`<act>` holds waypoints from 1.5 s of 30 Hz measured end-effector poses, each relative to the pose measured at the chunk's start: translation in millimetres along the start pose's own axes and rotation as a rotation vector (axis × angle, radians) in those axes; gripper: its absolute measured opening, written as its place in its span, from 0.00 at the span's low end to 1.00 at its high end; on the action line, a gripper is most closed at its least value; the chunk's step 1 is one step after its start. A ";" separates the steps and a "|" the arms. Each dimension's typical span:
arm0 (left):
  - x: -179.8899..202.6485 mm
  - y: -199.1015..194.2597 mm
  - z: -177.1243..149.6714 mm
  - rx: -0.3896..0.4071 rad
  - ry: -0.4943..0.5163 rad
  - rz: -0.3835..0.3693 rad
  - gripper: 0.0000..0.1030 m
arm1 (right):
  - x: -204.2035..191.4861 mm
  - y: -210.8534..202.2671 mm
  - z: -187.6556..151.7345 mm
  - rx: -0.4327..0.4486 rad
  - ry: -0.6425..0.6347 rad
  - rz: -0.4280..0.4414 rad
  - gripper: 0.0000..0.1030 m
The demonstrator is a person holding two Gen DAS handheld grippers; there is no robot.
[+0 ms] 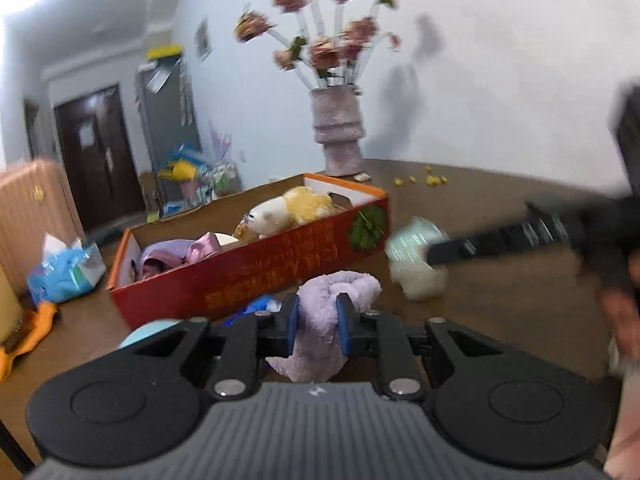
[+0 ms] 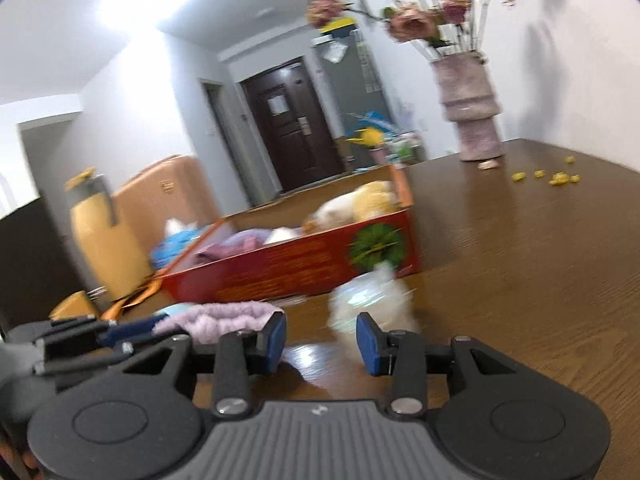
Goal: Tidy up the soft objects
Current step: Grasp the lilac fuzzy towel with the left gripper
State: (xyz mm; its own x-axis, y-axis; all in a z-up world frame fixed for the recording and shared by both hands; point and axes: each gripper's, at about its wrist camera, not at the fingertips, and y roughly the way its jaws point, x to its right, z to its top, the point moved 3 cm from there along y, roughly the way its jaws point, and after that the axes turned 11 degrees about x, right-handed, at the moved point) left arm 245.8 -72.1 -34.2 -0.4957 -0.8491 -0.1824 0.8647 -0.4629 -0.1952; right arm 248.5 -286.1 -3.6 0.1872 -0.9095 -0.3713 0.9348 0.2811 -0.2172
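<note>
My left gripper (image 1: pixel 318 322) is shut on a fluffy lilac towel (image 1: pixel 332 300) and holds it just in front of a long red cardboard box (image 1: pixel 256 272). The box holds a white and yellow plush toy (image 1: pixel 288 208) and pink and purple cloths (image 1: pixel 176 256). My right gripper (image 2: pixel 321 338) is open and empty; a blurred white and pale green soft bundle (image 2: pixel 372 300) lies on the table just beyond its fingertips. That bundle (image 1: pixel 416 260) also shows in the left wrist view, with the right gripper's finger (image 1: pixel 480 240) against it. The lilac towel (image 2: pixel 224 316) and left gripper show at the right view's left.
A brown wooden table (image 2: pixel 520 260) carries everything. A fuzzy pink vase (image 1: pixel 340 132) with dried flowers stands behind the box, with yellow crumbs (image 1: pixel 424 179) near it. A blue tissue pack (image 1: pixel 68 272) and an orange cloth (image 1: pixel 28 332) lie at the left. An orange suitcase (image 2: pixel 152 200) stands beyond the table.
</note>
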 end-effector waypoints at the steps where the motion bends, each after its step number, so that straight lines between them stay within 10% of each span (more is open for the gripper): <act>1: 1.8 -10.9 -6.8 -0.010 0.001 -0.020 0.23 | -6.0 -2.3 -1.8 -0.008 0.004 0.023 0.38; 5: -10.3 -41.1 -27.7 -0.068 -0.177 -0.067 0.47 | -30.7 -7.4 -10.2 -0.030 -0.023 0.101 0.44; 12: -57.7 -49.4 -31.2 -0.108 -0.646 -0.007 0.47 | -41.3 24.2 -19.9 -0.125 0.018 0.124 0.45; 19: -67.0 -49.7 -27.0 -0.086 -0.696 0.037 0.47 | -55.7 5.8 -46.4 -0.160 -0.053 0.112 0.27; 28: -33.8 -46.4 -41.3 -0.170 -0.499 0.082 0.56 | -63.1 -55.4 -59.4 -0.138 -0.160 0.097 0.59; 36: -28.1 -49.8 -44.0 -0.162 -0.468 0.084 0.56 | -59.1 -30.8 -39.5 -0.090 -0.062 0.091 0.48; 41: -44.2 -56.9 -41.6 -0.161 -0.635 0.039 0.63 | -63.8 -7.6 -62.0 -0.132 -0.096 0.056 0.38; 45: -51.5 -49.9 -44.6 -0.171 -0.731 0.035 0.47 | -62.2 -16.0 -68.5 -0.115 -0.108 0.052 0.38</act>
State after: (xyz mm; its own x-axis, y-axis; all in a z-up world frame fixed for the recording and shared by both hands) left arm 224.6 6.1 -58.0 -0.2362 -0.8430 0.4833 0.8246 -0.4370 -0.3592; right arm 201.2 -213.1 -38.9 0.2716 -0.9188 -0.2865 0.8834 0.3561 -0.3046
